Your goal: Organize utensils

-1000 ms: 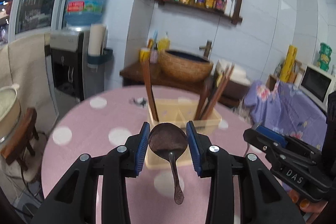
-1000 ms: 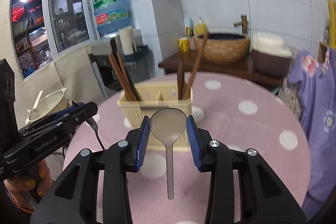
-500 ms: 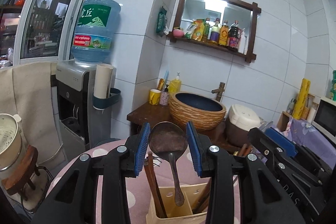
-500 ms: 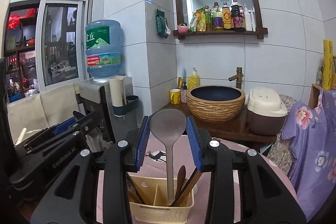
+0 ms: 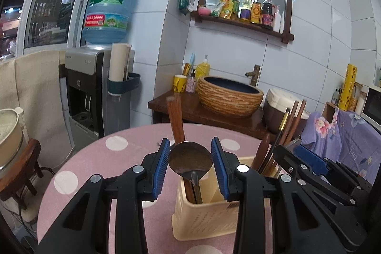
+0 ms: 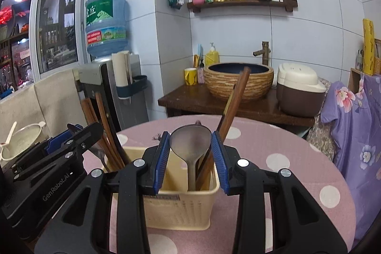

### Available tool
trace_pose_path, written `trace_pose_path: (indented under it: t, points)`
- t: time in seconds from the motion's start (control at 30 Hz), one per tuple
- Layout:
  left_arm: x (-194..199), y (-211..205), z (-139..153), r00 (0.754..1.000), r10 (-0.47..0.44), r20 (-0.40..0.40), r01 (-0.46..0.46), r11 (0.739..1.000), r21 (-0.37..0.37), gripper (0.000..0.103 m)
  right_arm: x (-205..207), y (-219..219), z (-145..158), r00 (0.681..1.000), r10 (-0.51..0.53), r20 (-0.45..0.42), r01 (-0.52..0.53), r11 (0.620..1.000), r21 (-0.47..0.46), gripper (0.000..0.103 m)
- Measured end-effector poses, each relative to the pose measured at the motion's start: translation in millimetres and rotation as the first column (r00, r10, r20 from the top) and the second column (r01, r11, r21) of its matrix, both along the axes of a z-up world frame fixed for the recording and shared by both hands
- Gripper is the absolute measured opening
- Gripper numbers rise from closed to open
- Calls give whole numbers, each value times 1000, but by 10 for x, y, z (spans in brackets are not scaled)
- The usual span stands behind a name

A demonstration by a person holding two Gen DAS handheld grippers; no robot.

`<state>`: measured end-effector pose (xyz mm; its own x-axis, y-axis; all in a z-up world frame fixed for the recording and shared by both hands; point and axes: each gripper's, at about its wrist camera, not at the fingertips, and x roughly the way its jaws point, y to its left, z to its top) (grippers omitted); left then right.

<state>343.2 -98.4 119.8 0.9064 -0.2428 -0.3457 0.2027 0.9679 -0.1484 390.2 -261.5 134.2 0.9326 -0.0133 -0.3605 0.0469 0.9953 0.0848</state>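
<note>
Above the yellow basket on the pink spotted table, both grippers hold a spoon by its bowl, handle pointing down into the basket; the left gripper is clamped on a dark spoon, and the right gripper is clamped on a grey spoon.

Both handles already dip inside the basket, beside the brown wooden sticks that lean there; I think the spoons could bump those sticks and tip them; the two grippers are close over the basket, so they could knock each other; if a spoon is let go from too high, it might fall hard and rock the basket, which looks light.

That basket is plastic, boxy, with tiny holes in its wall; the spoons look smooth, hard and round, so they could slip between the blue ribbed pads; the tablecloth looks soft.
</note>
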Motion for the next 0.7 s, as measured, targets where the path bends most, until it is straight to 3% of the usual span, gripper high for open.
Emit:
trace_pose_path:
  t: [0.17, 0.4, 0.5, 0.7]
  points:
    - [-41, -15, -95, 1000, -5, 17, 5, 1000, 26, 36, -23, -10, -174, 1000, -8, -22, 8, 1000, -4, 37]
    - [-67, -11, -86, 1000, -13, 12, 13, 1000, 21, 39, -80, -7, -193, 1000, -9, -13, 9, 1000, 2, 38]
    - [-129, 45, -59, 1000, -14, 18, 14, 1000, 14, 51, -138, -23, -178, 1000, -12, -1, 12, 1000, 2, 42]
    - [-453, 284, 5, 997, 30, 75, -29, 999, -14, 84, -467, -158, -107, 999, -34, 32, 33, 998, 44, 61]
